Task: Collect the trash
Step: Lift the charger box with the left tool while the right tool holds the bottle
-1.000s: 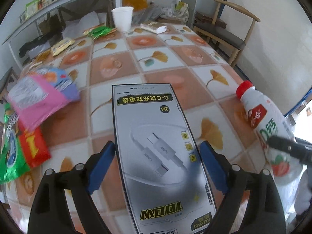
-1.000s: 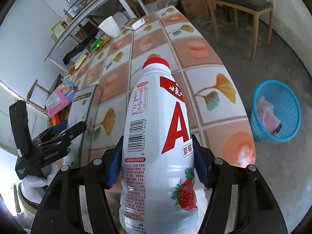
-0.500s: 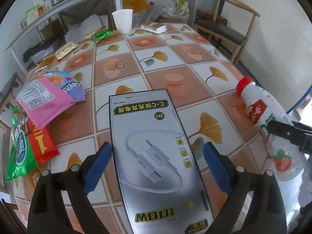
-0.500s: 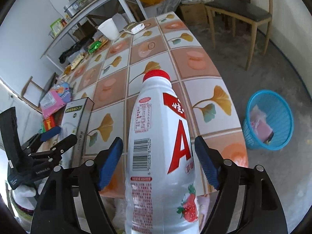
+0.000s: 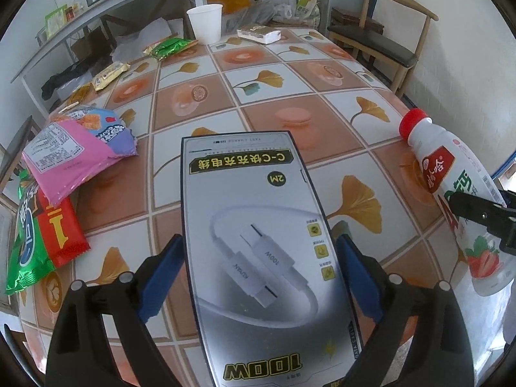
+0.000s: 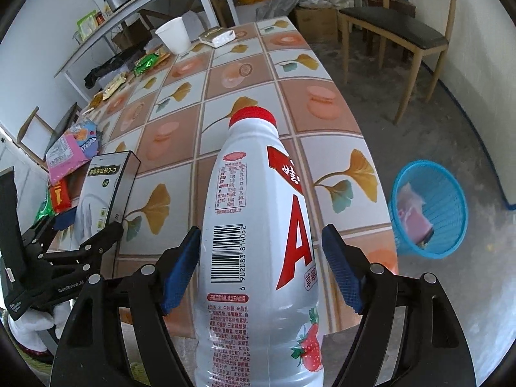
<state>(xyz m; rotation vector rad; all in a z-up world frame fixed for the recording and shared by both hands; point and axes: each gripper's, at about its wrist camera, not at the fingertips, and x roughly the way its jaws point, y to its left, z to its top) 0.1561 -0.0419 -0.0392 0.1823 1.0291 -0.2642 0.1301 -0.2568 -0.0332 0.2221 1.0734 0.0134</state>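
A grey cable box (image 5: 258,242) with upside-down print lies between the blue pads of my left gripper (image 5: 259,238), which hug its two long edges. It is tilted over the tiled table (image 5: 290,74). The right wrist view shows the same box (image 6: 103,193) at the left. A white drink bottle (image 6: 254,225) with a red cap and strawberry label sits between the jaws of my right gripper (image 6: 261,230), at the table's near right edge. The left pad lies along the bottle and a narrow gap shows at the right pad. The bottle (image 5: 451,187) leans, cap toward the table.
A blue basket (image 6: 429,209) with pink scraps stands on the floor right of the table. A pink snack bag (image 5: 74,154) and a green-red bag (image 5: 42,235) lie at the left edge. A paper cup (image 5: 206,22), a green wrapper (image 5: 171,46) and a small packet (image 5: 258,34) sit at the far end. A wooden chair (image 5: 380,42) stands beyond.
The right jaws have spread away from the bottle, which now sits slightly lower between them. Both views have tipped up a little. The box stays between the left pads.
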